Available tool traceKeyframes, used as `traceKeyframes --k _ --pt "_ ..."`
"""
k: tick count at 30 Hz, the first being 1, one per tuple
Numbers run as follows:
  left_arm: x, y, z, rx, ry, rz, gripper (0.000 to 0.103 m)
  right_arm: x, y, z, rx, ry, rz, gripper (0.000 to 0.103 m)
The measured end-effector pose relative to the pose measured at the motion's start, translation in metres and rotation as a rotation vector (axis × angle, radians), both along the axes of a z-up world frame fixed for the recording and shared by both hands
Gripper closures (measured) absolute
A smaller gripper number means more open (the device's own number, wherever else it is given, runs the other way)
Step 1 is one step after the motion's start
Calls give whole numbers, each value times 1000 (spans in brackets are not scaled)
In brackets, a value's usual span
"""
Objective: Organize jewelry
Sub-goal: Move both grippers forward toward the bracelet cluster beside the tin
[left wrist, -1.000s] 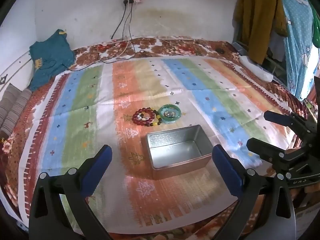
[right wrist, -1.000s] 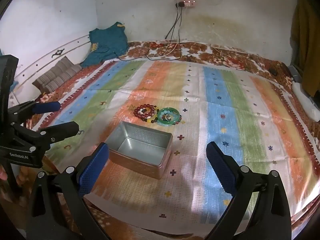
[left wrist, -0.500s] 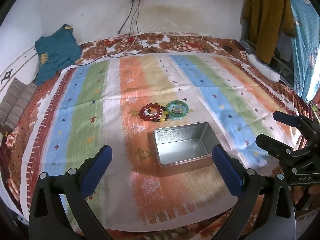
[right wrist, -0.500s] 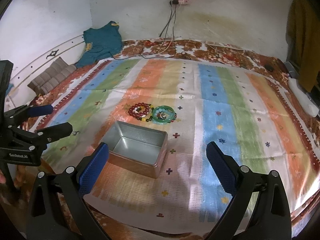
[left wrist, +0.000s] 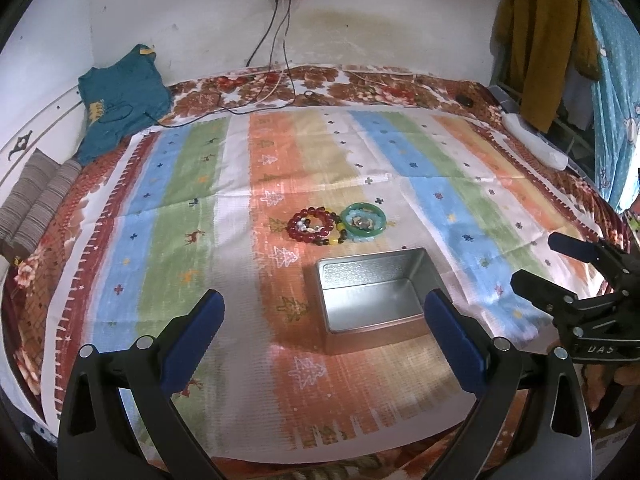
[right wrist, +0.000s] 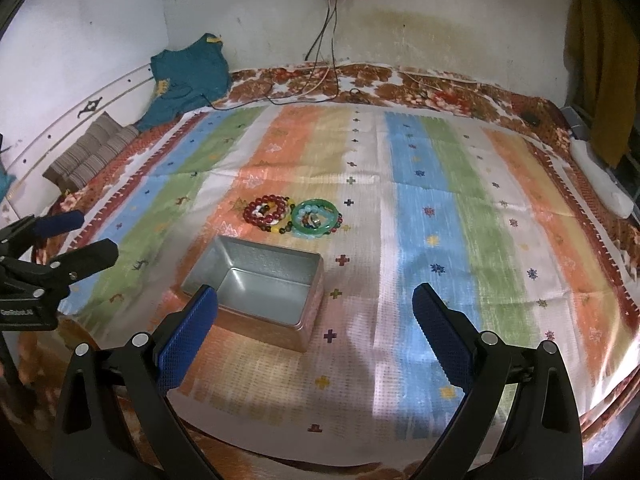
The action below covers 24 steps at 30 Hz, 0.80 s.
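Note:
An open, empty metal tin (left wrist: 372,292) (right wrist: 256,284) sits on the striped cloth. Just beyond it lie red bead bracelets (left wrist: 312,224) (right wrist: 266,210) and green bangles (left wrist: 364,222) (right wrist: 316,218), touching each other. My left gripper (left wrist: 322,332) is open and empty, held above the cloth just in front of the tin. My right gripper (right wrist: 316,332) is open and empty, near the tin's right front corner. Each gripper also shows at the edge of the other's view: the right one (left wrist: 560,268), the left one (right wrist: 68,240).
A striped cloth (left wrist: 192,208) covers a floral bedspread. A teal garment (left wrist: 120,100) and a striped cushion (left wrist: 32,204) lie at the far left. Cables (left wrist: 272,80) hang from a wall socket. Clothes (left wrist: 544,40) hang at the right, with a white object (left wrist: 532,140) below.
Both grippers have moved forward and closer to the tin and jewelry, which now sit lower and larger in view. Both stay open. The jewelry and tin have not moved.

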State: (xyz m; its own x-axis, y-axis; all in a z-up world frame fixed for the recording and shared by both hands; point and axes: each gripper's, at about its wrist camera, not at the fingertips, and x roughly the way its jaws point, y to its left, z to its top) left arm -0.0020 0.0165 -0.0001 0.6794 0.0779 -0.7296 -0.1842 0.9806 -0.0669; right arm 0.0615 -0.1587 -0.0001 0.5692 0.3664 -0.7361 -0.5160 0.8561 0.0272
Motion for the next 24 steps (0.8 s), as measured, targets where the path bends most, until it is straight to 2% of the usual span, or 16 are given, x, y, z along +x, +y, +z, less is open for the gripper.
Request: traceKeyframes --k 16,19,24 --pt "6 2 -5 19 38 21 6 3 1 -1 -18 -1 -16 4" --pt "9 5 -6 -8 54 13 6 5 2 -1 -22 -1 -18 4" --pt "11 7 -6 16 56 45 6 10 4 -3 -24 10 -26 4"
